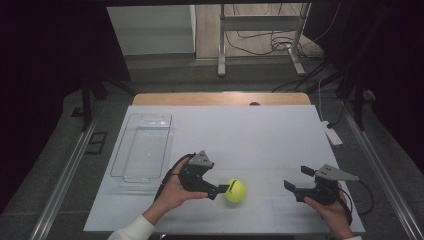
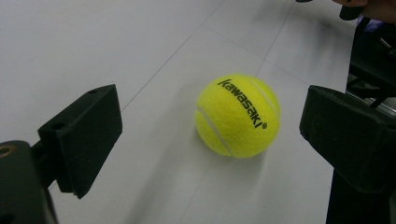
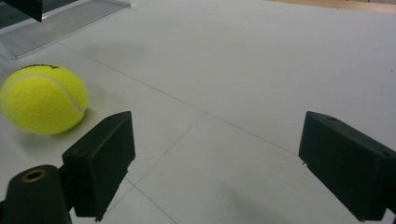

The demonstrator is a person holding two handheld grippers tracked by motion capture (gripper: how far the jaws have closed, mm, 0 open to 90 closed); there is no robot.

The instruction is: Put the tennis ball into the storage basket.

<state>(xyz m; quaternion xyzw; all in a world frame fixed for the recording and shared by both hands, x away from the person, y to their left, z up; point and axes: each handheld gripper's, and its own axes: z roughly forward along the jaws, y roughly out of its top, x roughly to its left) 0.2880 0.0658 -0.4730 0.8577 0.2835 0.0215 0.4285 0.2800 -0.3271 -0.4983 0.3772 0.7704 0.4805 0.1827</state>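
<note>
A person's left claw (image 1: 218,188) closes in on a yellow tennis ball (image 1: 235,190) resting on the white worktop (image 1: 240,135), near its front edge and a little left of the middle. Its jaws stand spread wide, and the left gripper view shows the ball (image 2: 238,115) lying between and just beyond them, not yet touched. This looks like the approach before a pick-up: the next move calls for the claw to slide forward until the jaws flank the ball's widest part, then press together gently, since a round ball on a smooth sheet could roll off at the first nudge from one side. The right claw (image 1: 295,184), also spread and holding nothing, hangs near the front right corner, well apart from the ball, which sits at the left of its own view (image 3: 43,99). A clear plastic tray (image 1: 142,146) lies empty along the worktop's left edge, the likely place for the ball. The sheet between ball and tray is bare, as is the whole far half, so a lift and carry leftward has open room; only the front edge is close.
</note>
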